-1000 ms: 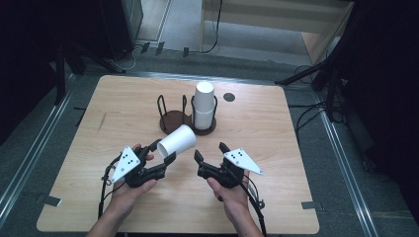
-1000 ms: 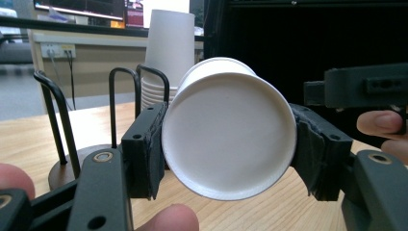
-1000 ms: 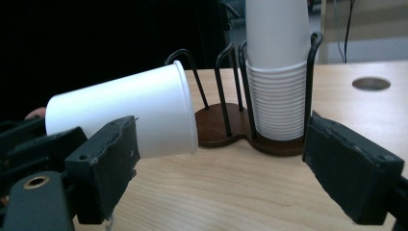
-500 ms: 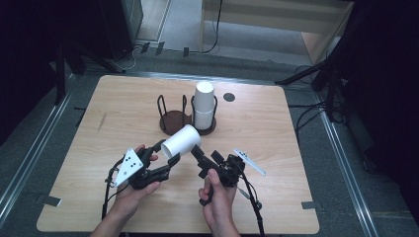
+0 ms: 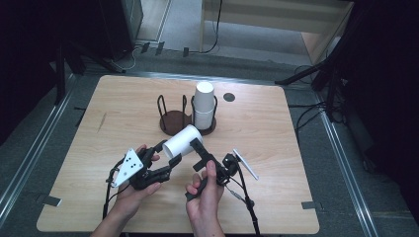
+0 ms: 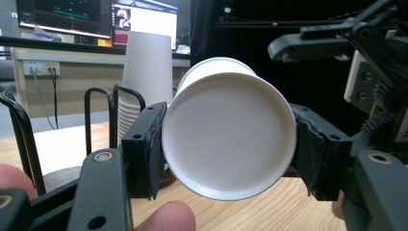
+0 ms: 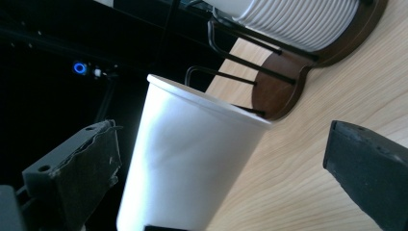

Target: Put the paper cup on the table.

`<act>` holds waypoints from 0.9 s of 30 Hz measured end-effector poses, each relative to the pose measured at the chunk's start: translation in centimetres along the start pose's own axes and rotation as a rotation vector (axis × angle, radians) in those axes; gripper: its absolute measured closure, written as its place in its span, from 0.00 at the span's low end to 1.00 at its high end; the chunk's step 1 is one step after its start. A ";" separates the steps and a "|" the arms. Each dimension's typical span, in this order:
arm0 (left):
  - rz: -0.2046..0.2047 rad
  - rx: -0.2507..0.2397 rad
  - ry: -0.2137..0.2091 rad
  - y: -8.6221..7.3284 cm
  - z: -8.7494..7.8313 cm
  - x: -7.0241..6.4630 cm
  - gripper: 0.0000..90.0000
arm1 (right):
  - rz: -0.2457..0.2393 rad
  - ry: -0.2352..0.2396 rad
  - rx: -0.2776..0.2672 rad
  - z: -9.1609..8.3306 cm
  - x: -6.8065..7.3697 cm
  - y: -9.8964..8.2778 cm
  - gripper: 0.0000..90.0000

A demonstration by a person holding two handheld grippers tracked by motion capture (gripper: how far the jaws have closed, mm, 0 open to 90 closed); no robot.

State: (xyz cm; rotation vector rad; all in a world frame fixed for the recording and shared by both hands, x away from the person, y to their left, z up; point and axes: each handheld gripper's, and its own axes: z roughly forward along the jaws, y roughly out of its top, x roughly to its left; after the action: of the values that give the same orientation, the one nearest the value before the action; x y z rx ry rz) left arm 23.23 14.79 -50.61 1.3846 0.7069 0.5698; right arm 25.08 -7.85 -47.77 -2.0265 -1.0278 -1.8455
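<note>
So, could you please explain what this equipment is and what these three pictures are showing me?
There is no robot here: a person holds a hand-operated gripper in each hand, each with two black jaws and its own small camera. The high view looks down on a wooden table from above. The other two pictures come from the gripper cameras.

On the table stands a dark wire cup holder with a stack of white paper cups in one side.

The left gripper is shut on a single paper cup, held on its side; the left gripper view looks at the cup's bottom. The right gripper has just been opening; its jaws stand wide on either side of the cup without pressing it.
</note>
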 end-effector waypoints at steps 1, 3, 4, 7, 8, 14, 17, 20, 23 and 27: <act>0.003 0.000 -0.001 0.0 0.0 0.0 0.40 | 0.011 0.007 0.006 0.1 0.0 0.0 0.00; 0.007 0.001 -0.005 0.0 0.0 -0.1 0.40 | 0.029 0.007 0.010 0.3 0.1 -0.1 0.00; 0.006 -0.001 -0.007 0.0 0.1 -0.2 0.40 | 0.035 0.015 0.012 0.4 0.1 -0.2 0.00; 0.011 -0.001 -0.012 -0.1 0.1 -0.3 0.40 | 0.068 0.018 0.018 0.7 0.2 -0.1 0.00; 0.013 -0.001 -0.017 -0.1 0.2 -0.3 0.40 | 0.074 0.014 0.016 0.8 0.2 -0.1 0.00; 0.009 0.002 -0.027 -0.2 0.3 -0.6 0.40 | 0.127 0.028 0.032 1.6 -0.2 -0.1 0.00; 0.011 0.004 -0.032 -0.2 0.3 -0.6 0.40 | 0.150 0.030 0.045 2.0 -0.4 -0.1 0.01; 0.011 0.004 -0.035 -0.2 0.3 -0.6 0.40 | 0.175 0.041 0.049 2.3 -0.7 0.0 0.04; 0.008 0.002 -0.040 -0.2 0.3 -0.6 0.40 | 0.195 0.053 0.048 2.4 -0.7 0.0 0.07; 0.003 0.005 -0.054 -0.2 0.3 -0.7 0.40 | 0.205 0.062 0.052 2.6 -0.9 0.0 0.10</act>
State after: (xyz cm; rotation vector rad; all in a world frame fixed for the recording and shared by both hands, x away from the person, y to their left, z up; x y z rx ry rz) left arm 22.98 14.11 -50.74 1.4008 0.6632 0.5313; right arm 27.14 -6.61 -49.10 -1.9512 -0.8091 -1.7466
